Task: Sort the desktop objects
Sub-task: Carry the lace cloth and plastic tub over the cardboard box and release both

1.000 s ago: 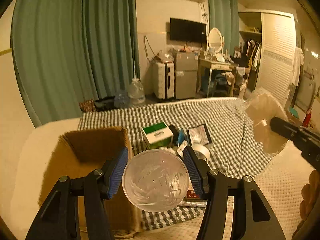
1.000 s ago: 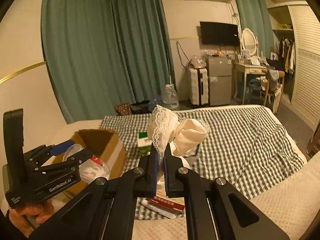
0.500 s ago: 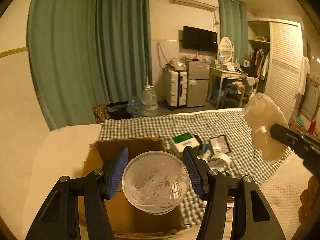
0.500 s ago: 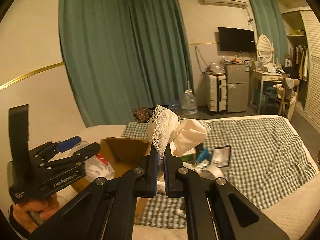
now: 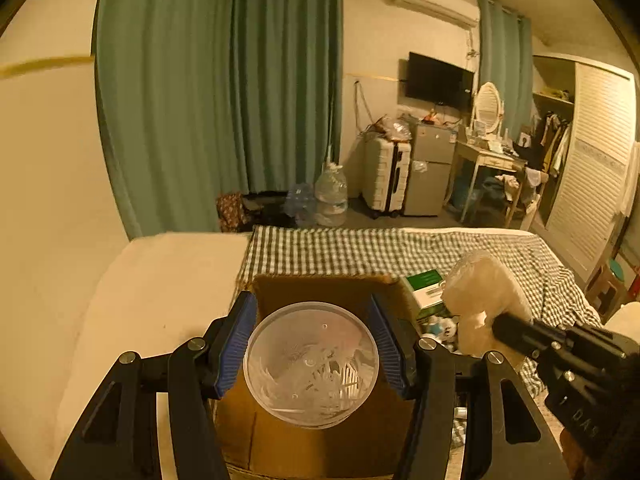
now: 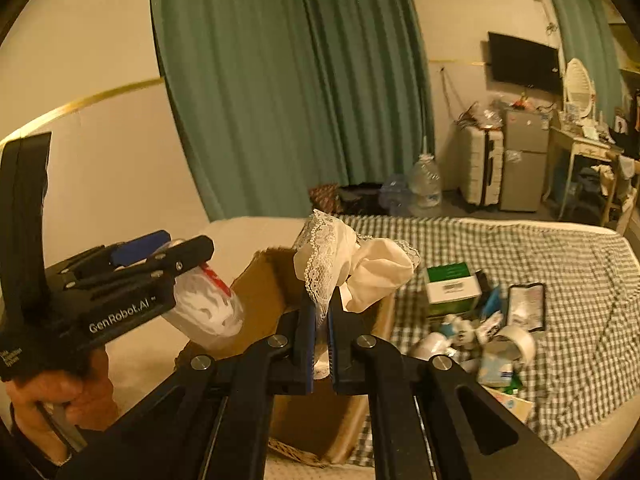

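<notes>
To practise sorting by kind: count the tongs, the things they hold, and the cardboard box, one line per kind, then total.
Tongs: 2 (left tongs, right tongs)
Held clear plastic tub: 1
Held lace cloth: 1
Open cardboard box: 1
Total: 5

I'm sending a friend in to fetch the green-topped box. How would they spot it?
Start at the checked cloth on the bed, then find the open cardboard carton at its near left edge. Just right of the carton, at the back of a small clutter pile, sits the box: the only one with a green top, white sides and a barcode label.
</notes>
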Demonstrator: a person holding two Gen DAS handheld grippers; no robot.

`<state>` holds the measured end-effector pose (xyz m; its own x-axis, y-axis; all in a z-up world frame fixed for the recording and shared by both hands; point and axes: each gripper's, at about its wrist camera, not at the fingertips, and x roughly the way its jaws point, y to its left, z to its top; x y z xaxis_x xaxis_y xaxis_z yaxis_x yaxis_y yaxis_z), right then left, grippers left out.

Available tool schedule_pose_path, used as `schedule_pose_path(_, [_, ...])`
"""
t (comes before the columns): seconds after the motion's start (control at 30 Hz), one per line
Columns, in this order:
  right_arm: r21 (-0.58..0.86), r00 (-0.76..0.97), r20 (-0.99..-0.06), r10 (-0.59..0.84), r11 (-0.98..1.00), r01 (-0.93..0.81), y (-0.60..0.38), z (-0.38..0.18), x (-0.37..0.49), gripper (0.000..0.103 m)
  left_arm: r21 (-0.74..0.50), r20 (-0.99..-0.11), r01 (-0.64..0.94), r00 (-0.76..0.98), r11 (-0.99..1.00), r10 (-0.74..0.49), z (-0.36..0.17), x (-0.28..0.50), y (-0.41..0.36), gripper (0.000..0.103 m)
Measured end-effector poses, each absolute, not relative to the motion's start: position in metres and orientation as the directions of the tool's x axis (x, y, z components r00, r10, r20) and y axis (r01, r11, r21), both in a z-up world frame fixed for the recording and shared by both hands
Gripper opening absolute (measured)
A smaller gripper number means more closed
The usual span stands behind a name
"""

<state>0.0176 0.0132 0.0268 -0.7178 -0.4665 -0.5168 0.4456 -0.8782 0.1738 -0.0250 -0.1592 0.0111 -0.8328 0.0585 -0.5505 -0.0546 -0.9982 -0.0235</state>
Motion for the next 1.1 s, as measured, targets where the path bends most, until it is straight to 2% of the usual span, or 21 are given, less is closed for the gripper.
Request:
schedule_pose_path(0.33, [0.187,-0.617,-0.631,-0.471,-0.863,0.469,-0.025,-0.025,-0.022,0.004,-0.012,-0.662,-0.055,-0.747,-0.998,0.049,-0.032,-0.058,-0.164,0.059])
schedule_pose_path(0.5, [0.178,-0.595,-0.656,-0.465,-0.861,0.476,-0.033,-0.041,-0.03,0.005,-0.019,-0.688,-0.044,-0.724,-0.999,0.044,-0.04,-0.066,-0.163,0.059])
schedule_pose_path(0.6, [0.18,-0.591,-0.659,-0.466,-0.86,0.477,-0.031,-0.046,-0.034,0.007,-0.04,-0.674,-0.044,-0.737,-0.998,0.059,-0.035,-0.065,-0.166,0.06])
schedule_pose_path(0.7, [0.178,-0.597,-0.65,-0.469,-0.859,0.48,-0.028,-0.046,-0.034,0.019,-0.039,-0.656,-0.049,-0.752,-0.998,0.063,-0.028,-0.061,-0.163,0.06])
schedule_pose_path(0.77, [0.184,-0.602,-0.639,-0.478,-0.855,0.484,-0.026,-0.044,-0.032,0.036,-0.039,-0.647,-0.049,-0.76,-0.998,0.063,-0.024,-0.058,-0.162,0.06])
schedule_pose_path(0.8, [0.188,-0.603,-0.635,-0.484,-0.853,0.487,-0.026,-0.041,-0.031,0.039,-0.042,-0.642,-0.047,-0.764,-0.998,0.063,-0.021,-0.056,-0.162,0.06])
schedule_pose_path(0.9, [0.185,-0.617,-0.617,-0.488,-0.852,0.489,-0.023,-0.033,-0.027,0.042,-0.06,-0.616,-0.04,-0.785,-0.997,0.068,-0.008,-0.05,-0.164,0.061])
schedule_pose_path(1.07, [0.182,-0.65,-0.584,-0.486,-0.859,0.479,-0.009,-0.015,-0.021,0.044,-0.061,-0.546,-0.037,-0.835,-0.997,0.064,0.018,-0.033,-0.16,0.084])
schedule_pose_path(1.1, [0.174,-0.662,-0.574,-0.482,-0.862,0.477,-0.005,-0.01,-0.018,0.045,-0.057,-0.532,-0.039,-0.844,-0.998,0.063,0.022,-0.03,-0.158,0.085])
